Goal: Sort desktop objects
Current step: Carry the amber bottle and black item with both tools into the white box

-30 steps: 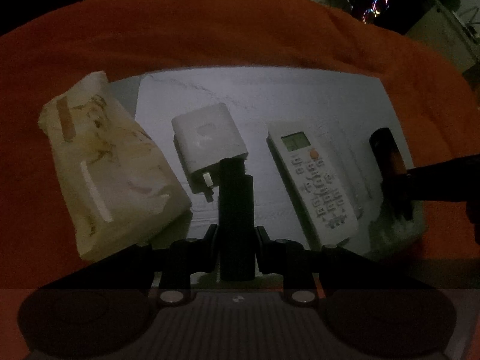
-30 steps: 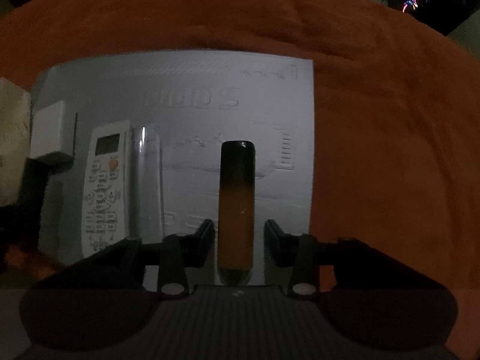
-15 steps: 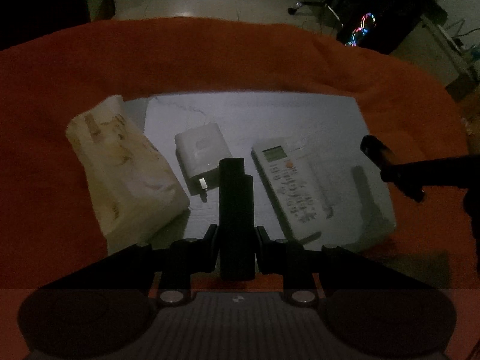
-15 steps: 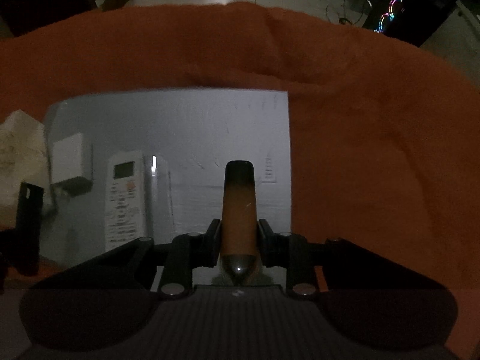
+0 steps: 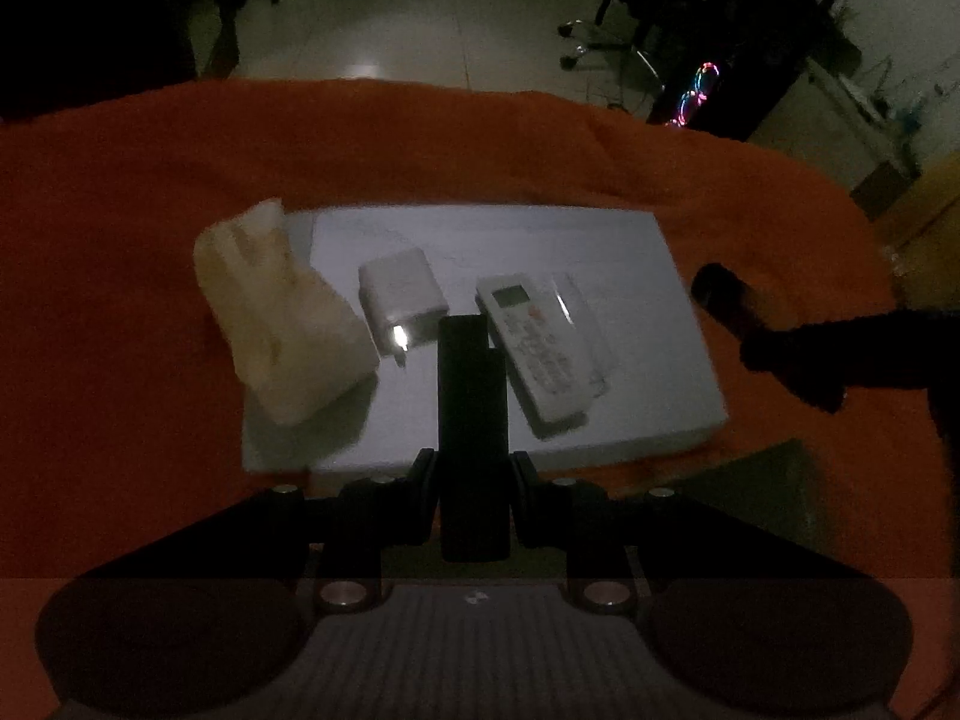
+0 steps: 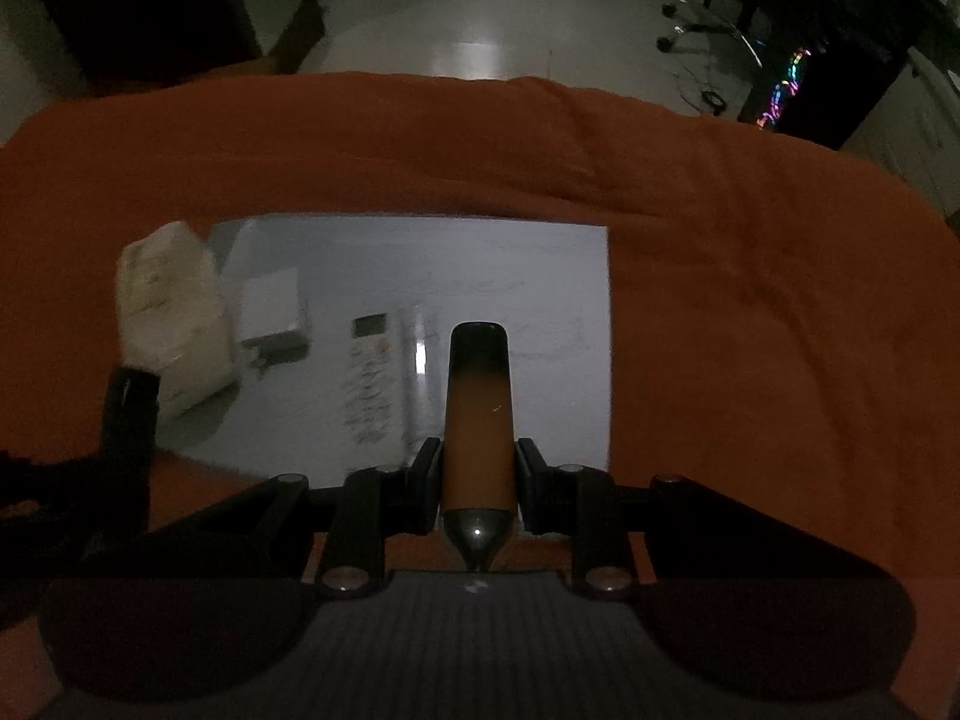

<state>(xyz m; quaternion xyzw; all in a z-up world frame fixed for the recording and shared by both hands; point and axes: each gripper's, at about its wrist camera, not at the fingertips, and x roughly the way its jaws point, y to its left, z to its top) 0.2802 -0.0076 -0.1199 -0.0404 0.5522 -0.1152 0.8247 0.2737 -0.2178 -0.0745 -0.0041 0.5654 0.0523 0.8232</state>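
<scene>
Left wrist: left gripper [image 5: 472,468] clamps black bar [image 5: 471,420].

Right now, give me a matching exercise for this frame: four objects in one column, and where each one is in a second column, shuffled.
Objects:
1. black bar
2. amber tube
3. white remote
4. tissue pack

Places:
A. lying on the white board
B. clamped in the right gripper
C. at the board's left edge, partly on the orange cloth
D. clamped in the left gripper

Pairs: 1-D, 2-B, 3-A, 4-C
</scene>
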